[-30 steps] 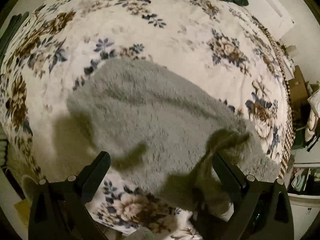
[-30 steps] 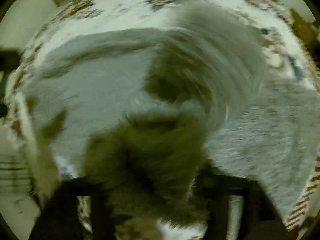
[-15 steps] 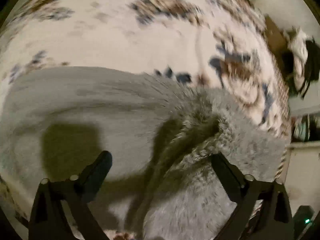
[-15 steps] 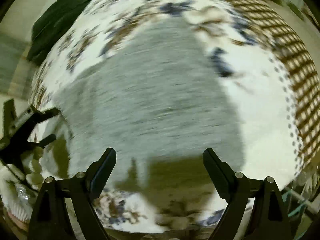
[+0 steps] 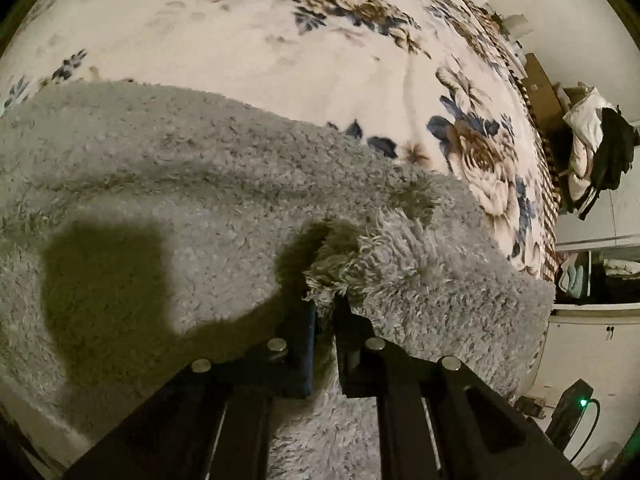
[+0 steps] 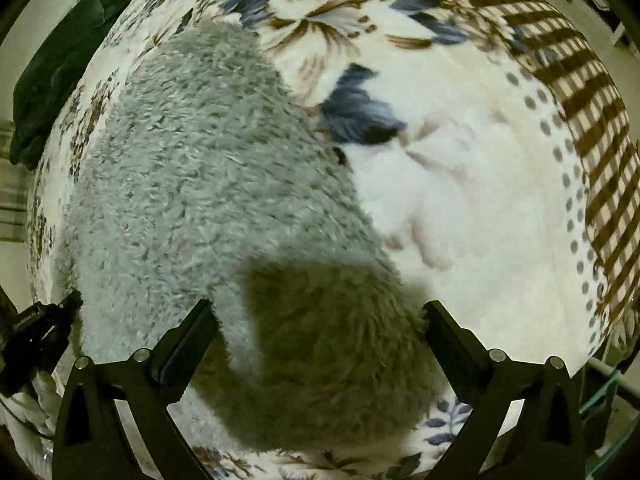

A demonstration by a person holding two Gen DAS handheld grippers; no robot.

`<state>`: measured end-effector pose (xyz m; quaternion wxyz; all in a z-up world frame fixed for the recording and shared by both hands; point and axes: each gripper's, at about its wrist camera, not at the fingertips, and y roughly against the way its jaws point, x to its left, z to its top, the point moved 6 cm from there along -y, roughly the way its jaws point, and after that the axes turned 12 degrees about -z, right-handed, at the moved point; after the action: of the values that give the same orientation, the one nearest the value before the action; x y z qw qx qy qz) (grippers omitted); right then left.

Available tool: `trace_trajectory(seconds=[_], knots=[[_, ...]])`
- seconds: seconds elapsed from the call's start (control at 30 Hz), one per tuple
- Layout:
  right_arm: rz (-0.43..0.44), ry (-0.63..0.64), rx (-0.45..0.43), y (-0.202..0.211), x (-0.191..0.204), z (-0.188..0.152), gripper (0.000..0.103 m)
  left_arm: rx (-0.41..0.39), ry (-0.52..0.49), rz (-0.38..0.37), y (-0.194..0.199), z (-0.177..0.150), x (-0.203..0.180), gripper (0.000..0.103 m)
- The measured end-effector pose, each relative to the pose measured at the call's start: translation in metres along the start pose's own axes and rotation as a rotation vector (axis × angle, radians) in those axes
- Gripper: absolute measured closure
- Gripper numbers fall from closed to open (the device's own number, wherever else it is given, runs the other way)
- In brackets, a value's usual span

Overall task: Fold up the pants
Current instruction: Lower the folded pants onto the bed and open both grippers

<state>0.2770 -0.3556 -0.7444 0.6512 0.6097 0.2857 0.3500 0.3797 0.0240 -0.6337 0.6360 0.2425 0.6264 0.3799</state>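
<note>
The grey fluffy pants (image 5: 192,184) lie spread on a floral bedspread (image 5: 280,40). My left gripper (image 5: 323,304) is shut on a raised fold of the pants' edge, the fabric bunched just above its fingertips. In the right wrist view the pants (image 6: 192,168) stretch away toward the upper left. My right gripper (image 6: 318,316) is open and empty, its fingers straddling the near end of the pants just above the fabric. The left gripper's black frame (image 6: 36,324) shows at the left edge there.
The bedspread's brown checked border (image 6: 576,80) runs along the bed's right edge. A dark green cloth (image 6: 60,60) lies at the far left of the bed. White and black clothes (image 5: 596,152) and white cabinets (image 5: 580,344) stand beside the bed.
My left gripper has closed on a fold of the pants' edge; it was open half a second ago. My right gripper let go of the pants and now hovers open over them.
</note>
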Motion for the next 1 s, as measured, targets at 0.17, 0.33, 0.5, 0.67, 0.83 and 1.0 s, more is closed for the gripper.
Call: trace_trajectory(seconds=[0.17, 0.33, 0.5, 0.67, 0.83, 1.0], knots=[[-0.016, 0.049, -0.041, 0.017, 0.021, 0.008, 0.000, -0.124, -0.002, -0.119, 0.044, -0.010, -0.015, 0.014], [0.041, 0.091, -0.076, 0.047, 0.052, -0.004, 0.000, -0.299, 0.182, -0.185, 0.107, -0.039, 0.023, 0.006], [0.058, 0.212, -0.108, 0.072, 0.099, -0.011, 0.000, -0.511, 0.442, -0.170, 0.155, -0.062, 0.108, 0.006], [0.091, 0.246, -0.111, 0.067, 0.140, -0.010, 0.000, -0.637, 0.598, -0.111, 0.161, -0.059, 0.196, 0.006], [0.103, 0.231, -0.084, 0.041, 0.168, -0.004, 0.000, -0.630, 0.602, -0.118, 0.134, -0.027, 0.230, 0.008], [0.089, 0.241, -0.089, 0.023, 0.188, -0.001, 0.000, -0.655, 0.552, -0.130, 0.134, -0.005, 0.229, 0.069]])
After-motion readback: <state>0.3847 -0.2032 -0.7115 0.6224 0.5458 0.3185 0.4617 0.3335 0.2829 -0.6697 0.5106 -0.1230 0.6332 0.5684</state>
